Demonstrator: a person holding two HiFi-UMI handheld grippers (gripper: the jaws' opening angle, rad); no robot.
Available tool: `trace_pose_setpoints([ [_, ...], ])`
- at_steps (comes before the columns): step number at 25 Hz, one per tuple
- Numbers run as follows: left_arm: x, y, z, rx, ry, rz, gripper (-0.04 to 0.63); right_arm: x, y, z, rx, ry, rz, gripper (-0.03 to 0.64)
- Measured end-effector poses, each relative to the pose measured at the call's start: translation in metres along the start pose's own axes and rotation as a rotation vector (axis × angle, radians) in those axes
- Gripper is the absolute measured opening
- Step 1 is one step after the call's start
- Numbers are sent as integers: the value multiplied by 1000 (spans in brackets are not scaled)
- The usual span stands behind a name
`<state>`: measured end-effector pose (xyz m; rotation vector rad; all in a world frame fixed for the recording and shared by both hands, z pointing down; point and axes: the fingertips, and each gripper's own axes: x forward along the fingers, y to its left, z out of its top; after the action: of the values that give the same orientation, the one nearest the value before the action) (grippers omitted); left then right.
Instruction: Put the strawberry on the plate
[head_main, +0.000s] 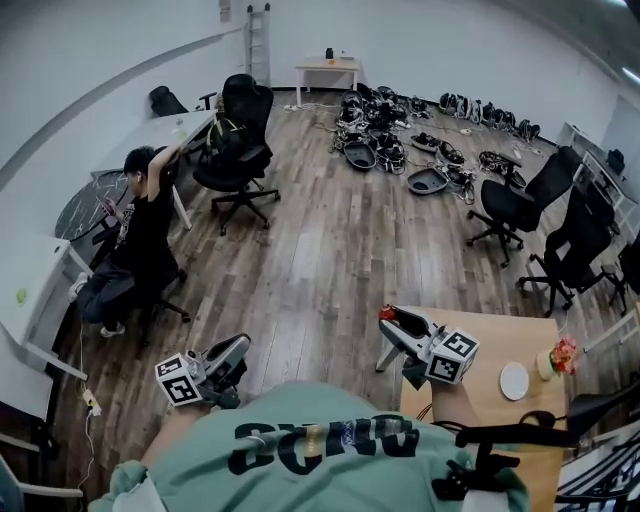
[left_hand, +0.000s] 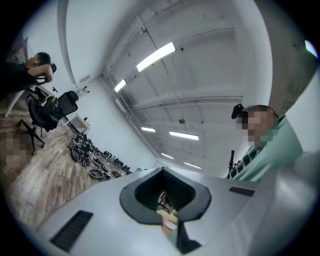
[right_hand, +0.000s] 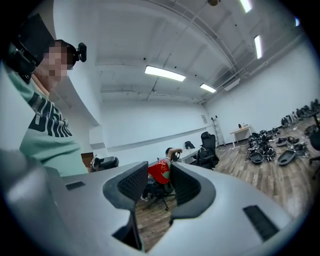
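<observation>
The right gripper (head_main: 393, 319) pinches the strawberry (head_main: 386, 312) between its ribbed black pads; in the right gripper view (right_hand: 158, 176) the glossy red strawberry (right_hand: 159, 171) sits clamped near the jaw tips. It is held over the near corner of the pale wooden table (head_main: 495, 338). The round white plate (head_main: 514, 381) lies flat on that table, at four o'clock from the strawberry and well apart. The left gripper (head_main: 240, 344), at nine o'clock, has its smooth grey jaws pressed together (left_hand: 162, 171) around an empty diamond-shaped hollow.
</observation>
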<state>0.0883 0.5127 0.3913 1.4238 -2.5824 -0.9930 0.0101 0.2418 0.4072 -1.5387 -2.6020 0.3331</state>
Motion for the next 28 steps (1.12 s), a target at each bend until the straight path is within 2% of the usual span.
trace_pose_setpoints([
  [3,40,12,-7,-4,61,-17,-8,-20,-23,-6,20,-19,-25,149],
  [5,68,23,-11,-13,93,-43,-8,-40,-46,-11,56,-26,-78,149],
  [8,111,36,-21,-44,145,-108,-8,-73,-75,-17,111,-48,-183,149],
  [15,185,82,-36,-132,234,-266,-8,-95,-111,-13,106,-50,-366,149],
  [21,225,159,-6,-155,262,-376,-8,-44,-153,6,75,-33,-485,149],
  [25,243,227,35,-151,261,-421,-9,33,-193,24,25,-1,-484,149],
  [28,248,279,68,-139,261,-413,-8,87,-226,46,-20,19,-476,149],
])
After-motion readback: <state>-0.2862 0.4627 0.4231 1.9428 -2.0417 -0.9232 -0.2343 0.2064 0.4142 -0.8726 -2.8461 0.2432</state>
